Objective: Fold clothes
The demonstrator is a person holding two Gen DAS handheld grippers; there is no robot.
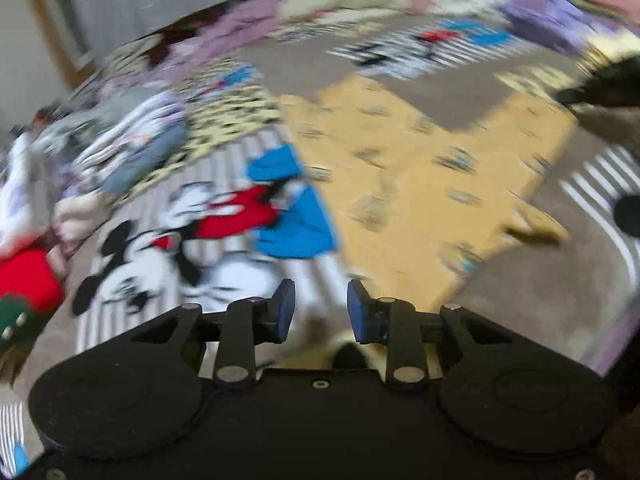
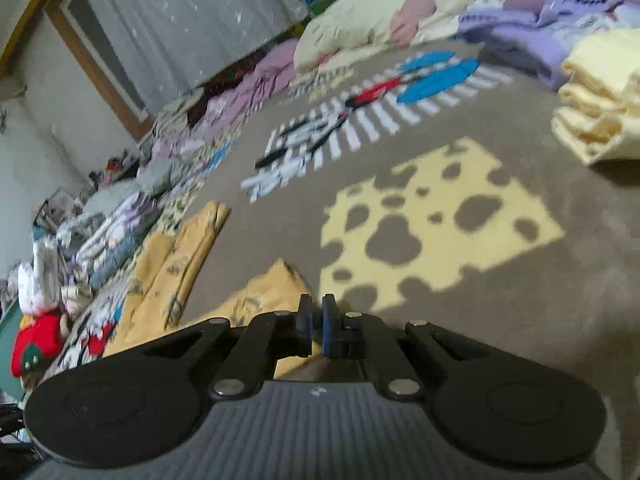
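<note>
Brown cartoon blanket [image 2: 500,300] fills both views. Left view motion-blurred: left gripper [image 1: 321,307] spread, nothing between pads, yellow garment [image 1: 420,184] mid-frame ahead. Right gripper [image 2: 317,322] pressed together on garment edge (contact hidden behind pads); print illegible.

The left gripper [image 1: 321,308] hangs with its jaws apart and nothing between them. Below lies a yellow garment [image 1: 420,184], probably printed, on the cartoon blanket [image 1: 192,232].

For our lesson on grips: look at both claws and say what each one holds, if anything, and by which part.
The left claw stands open and empty. The right claw is shut on the yellow garment, pinching its near edge.
</note>
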